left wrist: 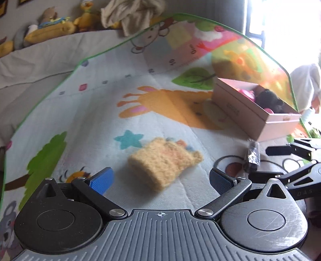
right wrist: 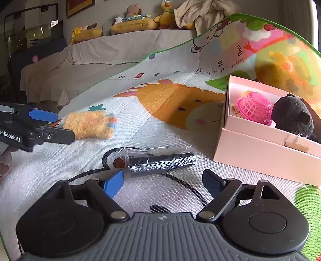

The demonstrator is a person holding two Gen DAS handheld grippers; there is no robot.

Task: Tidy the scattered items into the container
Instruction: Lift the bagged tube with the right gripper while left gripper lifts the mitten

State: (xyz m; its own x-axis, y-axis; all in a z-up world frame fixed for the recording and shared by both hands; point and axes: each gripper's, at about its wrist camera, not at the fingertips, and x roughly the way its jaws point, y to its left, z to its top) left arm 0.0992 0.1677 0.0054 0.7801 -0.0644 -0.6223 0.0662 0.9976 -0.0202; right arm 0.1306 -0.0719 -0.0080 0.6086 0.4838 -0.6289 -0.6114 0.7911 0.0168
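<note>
My left tool (left wrist: 160, 178) is spread wide with nothing between the blue pads, pointing down at the play mat (left wrist: 96, 112). The fuzzy yellow glove (left wrist: 165, 160) lies flat on the mat just ahead of it, roughly centred between the two fingers but not touched by either. Off to that tool's right, near its right finger, lies the black roll in clear wrap (left wrist: 253, 158), and further ahead on the right stands the pink box (left wrist: 240, 108).

My right tool (right wrist: 163, 183) is also released, with nothing gripped. The wrapped black roll lies crosswise just in front of it, one end next to the left blue pad (right wrist: 114, 184); I can't tell if the pad touches it. The pink box sits ahead-right of this tool, open on top, holding a pink mesh basket (right wrist: 253, 107) and a black plush toy (right wrist: 293, 116) side by side; something small and tan sits beside the basket, too hidden to identify. The yellow glove is ahead-left of my right tool, with my left tool's fingers (right wrist: 51, 132) just beside its cuff end.

Behind the mat, a covered sofa (right wrist: 100, 58) carries stuffed toys (right wrist: 140, 20) and a crumpled cloth (right wrist: 200, 14).
</note>
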